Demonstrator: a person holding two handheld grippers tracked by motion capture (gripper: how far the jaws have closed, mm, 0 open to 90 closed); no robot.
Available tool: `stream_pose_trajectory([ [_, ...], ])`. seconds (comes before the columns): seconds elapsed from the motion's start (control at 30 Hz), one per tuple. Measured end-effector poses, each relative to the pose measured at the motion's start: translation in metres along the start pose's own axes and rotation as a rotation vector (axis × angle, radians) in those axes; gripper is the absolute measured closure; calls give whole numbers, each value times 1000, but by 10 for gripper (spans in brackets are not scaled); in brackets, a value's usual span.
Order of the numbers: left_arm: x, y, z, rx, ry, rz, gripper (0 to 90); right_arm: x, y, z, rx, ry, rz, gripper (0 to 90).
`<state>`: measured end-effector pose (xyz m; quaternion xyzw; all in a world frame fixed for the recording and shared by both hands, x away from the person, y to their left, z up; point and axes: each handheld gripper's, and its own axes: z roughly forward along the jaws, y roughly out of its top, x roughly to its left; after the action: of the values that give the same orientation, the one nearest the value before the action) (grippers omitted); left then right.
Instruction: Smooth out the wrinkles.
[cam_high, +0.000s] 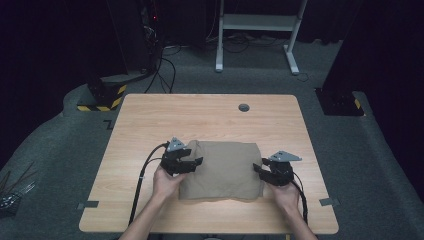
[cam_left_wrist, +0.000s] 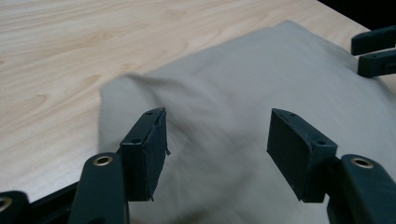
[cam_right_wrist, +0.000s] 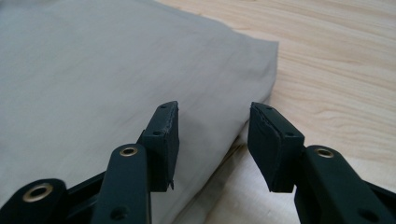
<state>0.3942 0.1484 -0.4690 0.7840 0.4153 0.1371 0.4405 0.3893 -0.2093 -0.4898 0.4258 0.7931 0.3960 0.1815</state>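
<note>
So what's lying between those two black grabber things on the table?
A folded beige cloth spans the stretch between the left gripper and the right gripper, seen in the high view.

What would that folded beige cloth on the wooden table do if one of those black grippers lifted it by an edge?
The folded beige cloth would probably droop and come unfolded: it looks soft, with creases and stacked layers at its edge. It seems light, and unlikely to roll. The left gripper and right gripper are both open, so nothing holds it yet.

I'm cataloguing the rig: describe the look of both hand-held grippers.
Both are black, with two blocky flat-padded jaws and brass-coloured rivets. The left hand-held gripper and right hand-held gripper each carry a grey three-cornered plate on top and trail a black cable. The forearms are bare, no sleeves.
</note>
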Motion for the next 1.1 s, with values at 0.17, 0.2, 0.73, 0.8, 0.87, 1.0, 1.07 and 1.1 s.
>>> stream_pose_trajectory([
  [0.17,-14,-14,-4,13,15,18,382,7,-13,-4,13,18,-3,511],
  [0.2,-15,-16,-2,23,18,20,382,7,-16,-3,18,22,-2,508],
  [0.73,-7,-27,22,79,33,-18,370,7,-16,20,63,39,-3,498],
  [0.8,-3,-26,23,79,37,-32,367,6,-13,23,61,39,-1,498],
  [0.87,1,-26,24,70,45,-41,367,7,-10,27,63,41,0,498],
  [1.0,11,-25,28,65,58,-73,362,7,-4,36,56,39,-4,498],
  [1.07,14,-25,29,59,65,-87,357,7,-4,41,55,43,17,497],
  [1.1,15,-25,29,59,66,-90,357,6,-4,42,53,46,22,496],
])
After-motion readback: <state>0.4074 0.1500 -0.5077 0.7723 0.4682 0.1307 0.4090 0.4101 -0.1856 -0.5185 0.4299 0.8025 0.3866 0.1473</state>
